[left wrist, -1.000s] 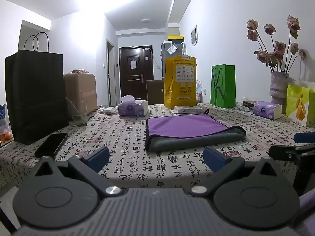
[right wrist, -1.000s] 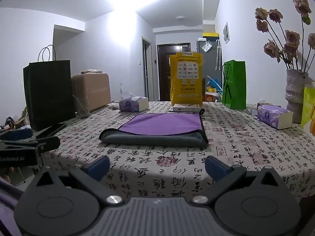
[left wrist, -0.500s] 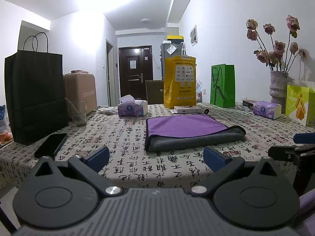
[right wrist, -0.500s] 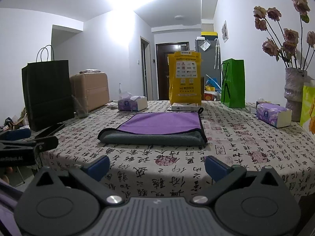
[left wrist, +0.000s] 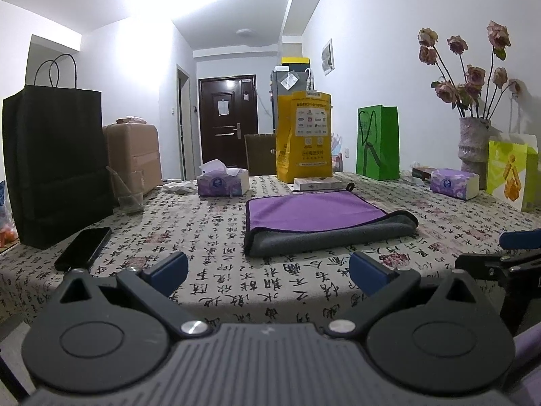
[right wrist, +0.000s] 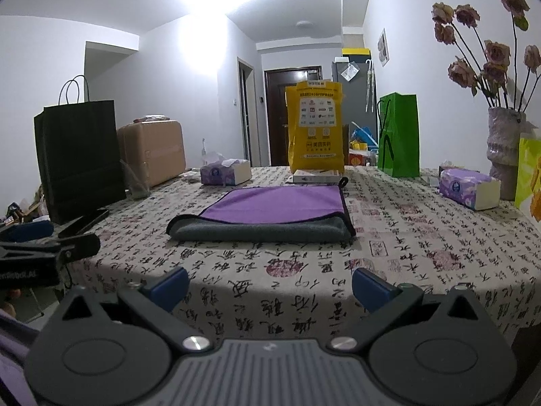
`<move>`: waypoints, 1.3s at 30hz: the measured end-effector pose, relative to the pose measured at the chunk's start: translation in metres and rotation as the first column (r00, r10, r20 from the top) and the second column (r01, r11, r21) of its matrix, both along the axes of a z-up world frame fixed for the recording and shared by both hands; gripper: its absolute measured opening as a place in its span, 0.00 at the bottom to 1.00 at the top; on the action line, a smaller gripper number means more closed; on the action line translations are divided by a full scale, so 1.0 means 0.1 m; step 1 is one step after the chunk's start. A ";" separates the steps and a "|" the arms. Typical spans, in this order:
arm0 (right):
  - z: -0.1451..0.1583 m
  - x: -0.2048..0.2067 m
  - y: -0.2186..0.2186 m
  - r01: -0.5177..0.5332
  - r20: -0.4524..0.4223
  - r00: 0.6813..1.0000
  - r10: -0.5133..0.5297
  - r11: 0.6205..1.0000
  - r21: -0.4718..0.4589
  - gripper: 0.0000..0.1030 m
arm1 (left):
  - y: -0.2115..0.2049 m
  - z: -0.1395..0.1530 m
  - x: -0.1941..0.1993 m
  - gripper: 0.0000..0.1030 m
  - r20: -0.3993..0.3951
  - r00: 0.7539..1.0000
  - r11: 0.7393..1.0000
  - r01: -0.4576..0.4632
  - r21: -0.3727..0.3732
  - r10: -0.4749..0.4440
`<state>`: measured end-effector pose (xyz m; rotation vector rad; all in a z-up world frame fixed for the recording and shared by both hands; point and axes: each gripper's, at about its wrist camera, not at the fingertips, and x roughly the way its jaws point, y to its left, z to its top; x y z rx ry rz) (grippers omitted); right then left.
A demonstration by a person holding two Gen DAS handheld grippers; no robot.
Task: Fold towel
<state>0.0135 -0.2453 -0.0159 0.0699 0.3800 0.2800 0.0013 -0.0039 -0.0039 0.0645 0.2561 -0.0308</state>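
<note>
While both claws hung at the near table edge, the folded purple-and-grey microfibre towel [left wrist: 324, 220] [right wrist: 270, 215] lay flat mid-table on the calligraphy-printed tablecloth [left wrist: 209, 237], well apart from them. Left gripper [left wrist: 267, 269] and right gripper [right wrist: 268, 284] each stood spread wide, empty.

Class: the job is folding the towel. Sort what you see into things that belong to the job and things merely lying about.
Belongs to the job:
towel
left tool, open
right tool, open

Lying about:
phone
black bag
tissue box
yellow bag
green bag
vase of flowers
</note>
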 end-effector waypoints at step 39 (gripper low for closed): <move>-0.08 0.01 0.01 0.011 -0.033 0.999 -0.010 1.000 0.020 1.00 | -0.03 -0.04 0.01 1.00 -0.028 1.000 1.000 0.009 0.001 -0.008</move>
